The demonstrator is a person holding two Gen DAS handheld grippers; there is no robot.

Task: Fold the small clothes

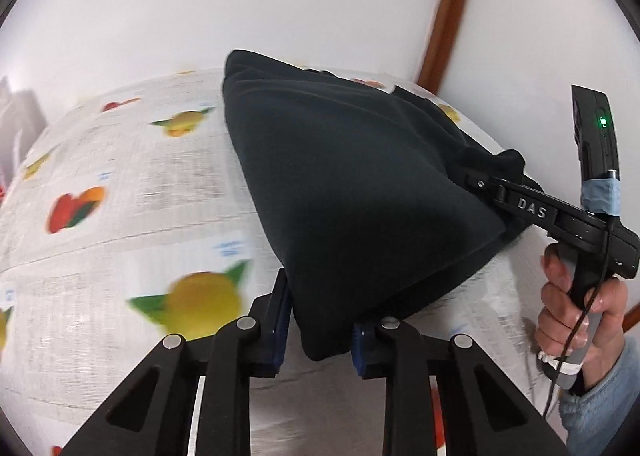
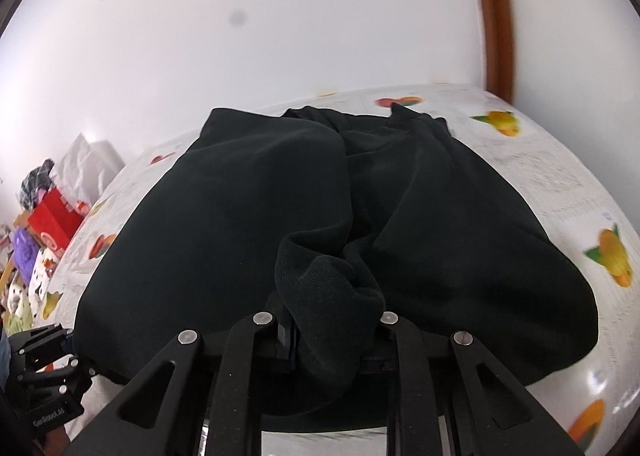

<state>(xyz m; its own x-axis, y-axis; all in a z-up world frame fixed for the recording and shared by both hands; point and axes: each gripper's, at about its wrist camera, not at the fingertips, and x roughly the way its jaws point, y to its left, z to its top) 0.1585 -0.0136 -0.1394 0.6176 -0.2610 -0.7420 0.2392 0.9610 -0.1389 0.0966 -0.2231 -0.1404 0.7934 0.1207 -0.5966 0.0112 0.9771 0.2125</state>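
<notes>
So the dark garment (image 1: pixel 360 183) is lying in a bunched heap on the worktop (image 1: pixel 120 183), the one with the fruit-print cloth, and it's held from two ends. In the left wrist view a lower corner of it hangs down right between the pads of the left tongs (image 1: pixel 320 340). A clear gap is seen on the left pad's side, so the jaws look only partly closed; whether the cloth is actually pinched there can't be told. The right tongs (image 1: pixel 476 179) come in from the far right edge of the garment, and in the right wrist view a ribbed cuff or hem (image 2: pixel 332 288) is gathered up and clamped between the right tongs (image 2: pixel 332 340), jaws drawn in tight on it.

The relation everything hangs on: the garment's long axis runs away from the right tongs toward the wall, and the bulk of it sits forward of both tongs, with the left tongs (image 2: pixel 52 372) at the near-left corner. The held edge is nearest both tongs, the free end farthest.

A fold would probably be made by carrying the near edge forward over the far end. Some motion blur is noted on the cloth print, so fine detail is iffy.
</notes>
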